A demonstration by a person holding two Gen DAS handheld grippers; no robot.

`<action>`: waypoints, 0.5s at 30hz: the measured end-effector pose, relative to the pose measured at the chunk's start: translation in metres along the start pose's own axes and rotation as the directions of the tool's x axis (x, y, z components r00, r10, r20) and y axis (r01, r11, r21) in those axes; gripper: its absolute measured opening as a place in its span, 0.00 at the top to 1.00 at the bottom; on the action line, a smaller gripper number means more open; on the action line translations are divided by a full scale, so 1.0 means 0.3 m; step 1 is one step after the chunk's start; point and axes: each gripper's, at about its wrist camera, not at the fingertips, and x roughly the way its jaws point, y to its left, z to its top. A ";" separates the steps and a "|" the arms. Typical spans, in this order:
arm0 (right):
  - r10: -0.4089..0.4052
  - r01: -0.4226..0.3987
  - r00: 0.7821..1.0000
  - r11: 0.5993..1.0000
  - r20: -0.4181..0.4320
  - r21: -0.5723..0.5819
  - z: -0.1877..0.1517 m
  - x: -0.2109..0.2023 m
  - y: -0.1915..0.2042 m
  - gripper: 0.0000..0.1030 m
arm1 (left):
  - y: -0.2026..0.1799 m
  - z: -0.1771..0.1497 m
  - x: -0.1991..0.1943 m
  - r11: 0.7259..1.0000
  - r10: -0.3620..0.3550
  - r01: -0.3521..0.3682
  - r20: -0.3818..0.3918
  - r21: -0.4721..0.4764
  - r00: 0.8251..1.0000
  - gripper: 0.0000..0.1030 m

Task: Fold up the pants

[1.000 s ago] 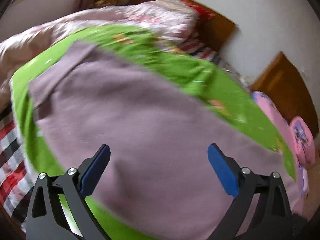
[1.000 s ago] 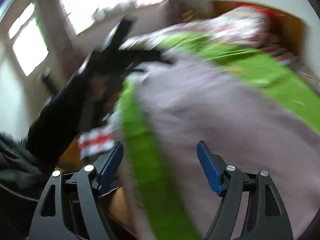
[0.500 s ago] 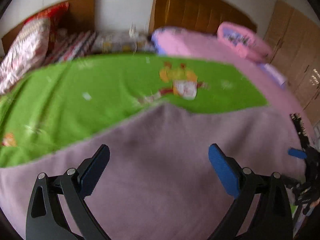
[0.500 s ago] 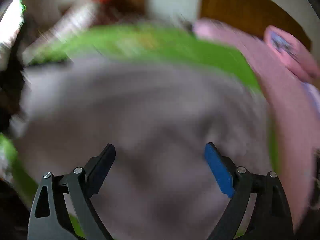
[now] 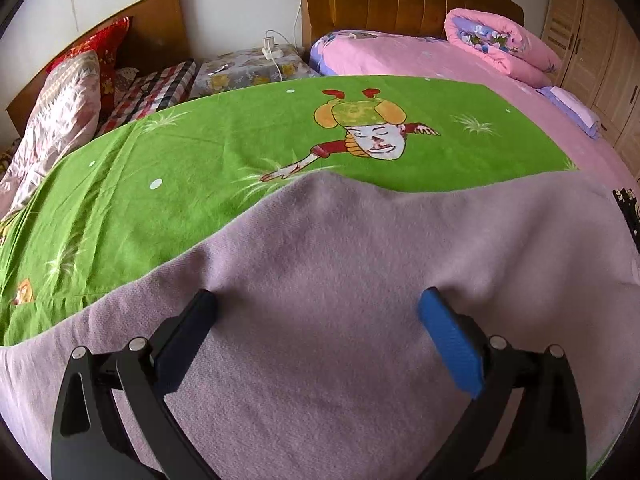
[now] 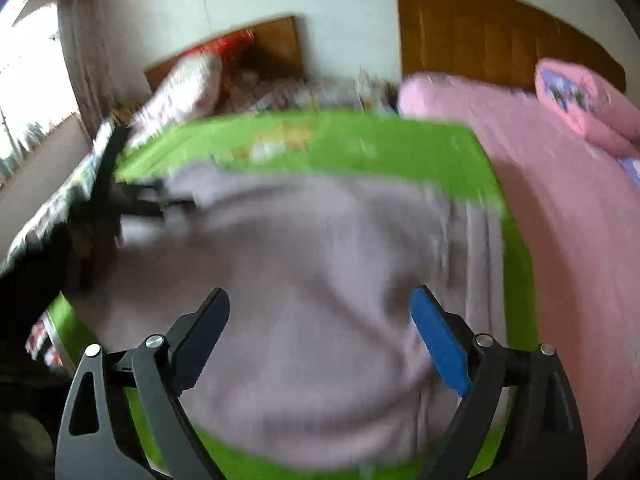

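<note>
At far left of my left wrist view, a patterned pillow [image 5: 60, 120] leans by a wooden headboard [image 5: 152, 28]. Rightward, a green cartoon sheet [image 5: 200, 168] covers the bed, and the mauve pants [image 5: 340, 280] lie spread flat across its near half. My left gripper [image 5: 316, 312] stands wide, both fingertips pressing into the fabric, nothing clamped between them. Far right, a rolled pink quilt [image 5: 500, 44] sits on a pink bed [image 5: 400, 60].

The right wrist view is blurred. At its left I see the left gripper [image 6: 132, 200] at the pants' [image 6: 300, 280] edge. My right gripper [image 6: 320, 312] hangs over the pants with jaws wide; contact I cannot tell. Green sheet [image 6: 516, 264] borders the pants on the right.
</note>
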 end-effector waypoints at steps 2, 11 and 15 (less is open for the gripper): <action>-0.070 0.070 0.998 0.996 0.009 -0.055 0.072 0.059 0.024 0.14 | 0.002 -0.003 -0.007 1.000 0.009 -0.009 -0.001 0.001 1.000 0.01; -0.159 0.129 0.968 0.979 -0.192 -0.160 0.124 0.325 0.009 0.11 | 0.001 0.005 -0.011 1.000 0.014 -0.014 -0.001 -0.003 1.000 0.01; -0.095 0.077 0.974 0.992 -0.206 -0.096 0.083 0.307 -0.079 0.11 | 0.005 0.004 -0.013 1.000 0.014 -0.014 0.000 -0.002 1.000 0.01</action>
